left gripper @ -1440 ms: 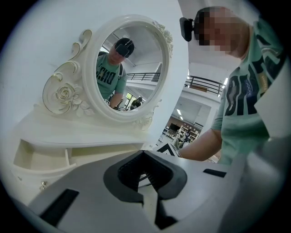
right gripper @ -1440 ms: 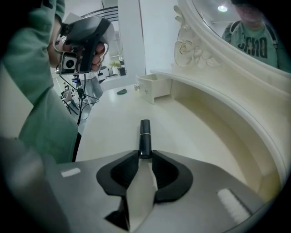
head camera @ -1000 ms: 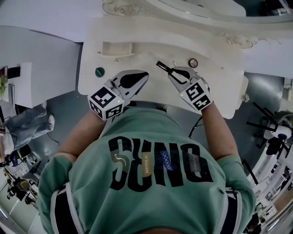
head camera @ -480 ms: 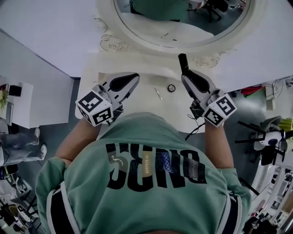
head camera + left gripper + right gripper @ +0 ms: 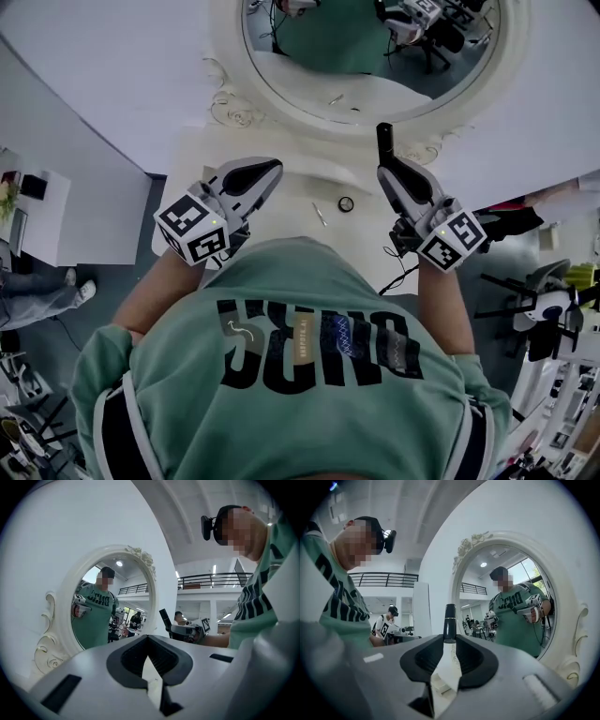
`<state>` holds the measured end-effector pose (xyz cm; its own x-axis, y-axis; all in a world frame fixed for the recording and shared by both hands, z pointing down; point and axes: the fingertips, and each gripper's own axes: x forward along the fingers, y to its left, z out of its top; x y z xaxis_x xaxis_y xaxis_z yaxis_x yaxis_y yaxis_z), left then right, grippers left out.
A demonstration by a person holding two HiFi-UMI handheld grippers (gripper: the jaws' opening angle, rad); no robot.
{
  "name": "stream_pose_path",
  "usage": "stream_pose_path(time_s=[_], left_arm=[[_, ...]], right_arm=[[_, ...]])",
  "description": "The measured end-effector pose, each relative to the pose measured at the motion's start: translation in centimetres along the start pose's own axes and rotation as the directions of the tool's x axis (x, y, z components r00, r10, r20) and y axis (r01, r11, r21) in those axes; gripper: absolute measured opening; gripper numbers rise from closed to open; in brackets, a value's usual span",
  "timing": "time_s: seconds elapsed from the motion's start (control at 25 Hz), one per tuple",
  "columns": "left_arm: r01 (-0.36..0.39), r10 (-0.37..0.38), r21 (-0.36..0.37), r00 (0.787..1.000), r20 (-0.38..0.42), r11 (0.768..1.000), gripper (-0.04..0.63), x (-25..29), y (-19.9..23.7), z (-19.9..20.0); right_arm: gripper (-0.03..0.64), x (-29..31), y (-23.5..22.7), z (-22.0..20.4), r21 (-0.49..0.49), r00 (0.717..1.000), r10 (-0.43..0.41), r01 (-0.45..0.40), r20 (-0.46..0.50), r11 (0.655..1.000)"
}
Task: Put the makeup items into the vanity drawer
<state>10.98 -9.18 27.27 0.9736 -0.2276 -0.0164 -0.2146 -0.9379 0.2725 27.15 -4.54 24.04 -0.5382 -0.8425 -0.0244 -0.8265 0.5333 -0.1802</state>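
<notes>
My right gripper (image 5: 386, 169) is shut on a slim black makeup tube (image 5: 382, 139), which sticks out past the fingertips toward the mirror. In the right gripper view the tube (image 5: 449, 620) stands upright between the closed pads of the right gripper (image 5: 450, 640). My left gripper (image 5: 273, 167) hovers over the left part of the cream vanity top (image 5: 291, 199). Its jaws meet at the tips with nothing between them, as the left gripper (image 5: 148, 638) shows in its own view. A small round item (image 5: 346, 203) and a thin stick (image 5: 321, 215) lie on the top between the grippers. No drawer is in view.
An oval mirror (image 5: 375, 56) in an ornate white frame rises behind the vanity and reflects the person. The person's green shirt (image 5: 309, 356) hides the vanity's front edge. A white cabinet (image 5: 84, 216) stands at the left, with grey floor on both sides.
The head view has tilted up, so the mirror now shows. My right gripper has risen from the tabletop toward the mirror with the black tube. The left gripper has shifted slightly left.
</notes>
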Motion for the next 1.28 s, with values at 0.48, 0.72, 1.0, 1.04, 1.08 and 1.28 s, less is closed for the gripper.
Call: stream_pose_path(time_s=[0.48,0.72,1.0,1.04,1.08,1.28], left_arm=[[-0.119,0.119,-0.025,0.993,-0.018,0.993,0.003,-1.6,3.3,-1.8],[-0.235,0.23,-0.088,0.971,-0.06,0.968,0.003,-5.9,9.0,-5.9],[-0.35,0.33,-0.173,0.934,-0.136,0.921,0.003,-12.2,15.0,-12.3],[-0.359,0.336,-0.183,0.931,-0.145,0.915,0.003,-13.0,15.5,-13.1],[-0.365,0.34,-0.189,0.928,-0.152,0.912,0.003,-13.7,16.0,-13.7],[-0.373,0.343,-0.204,0.924,-0.168,0.905,0.003,-16.5,17.4,-15.7]], right_arm=[[0.094,5.3,0.6,-2.8,-0.024,0.985,0.104,-0.108,-0.138,0.994],[0.094,12.9,3.2,-12.1,-0.065,0.896,0.199,-0.243,-0.396,0.968],[0.094,20.6,7.0,-25.7,-0.086,0.694,0.262,-0.424,-0.671,0.901],[0.094,21.2,7.5,-27.6,-0.083,0.658,0.265,-0.448,-0.704,0.89],[0.094,21.8,7.9,-29.3,-0.08,0.625,0.266,-0.468,-0.734,0.88],[0.094,24.1,8.8,-34.9,-0.072,0.495,0.246,-0.538,-0.834,0.84]])
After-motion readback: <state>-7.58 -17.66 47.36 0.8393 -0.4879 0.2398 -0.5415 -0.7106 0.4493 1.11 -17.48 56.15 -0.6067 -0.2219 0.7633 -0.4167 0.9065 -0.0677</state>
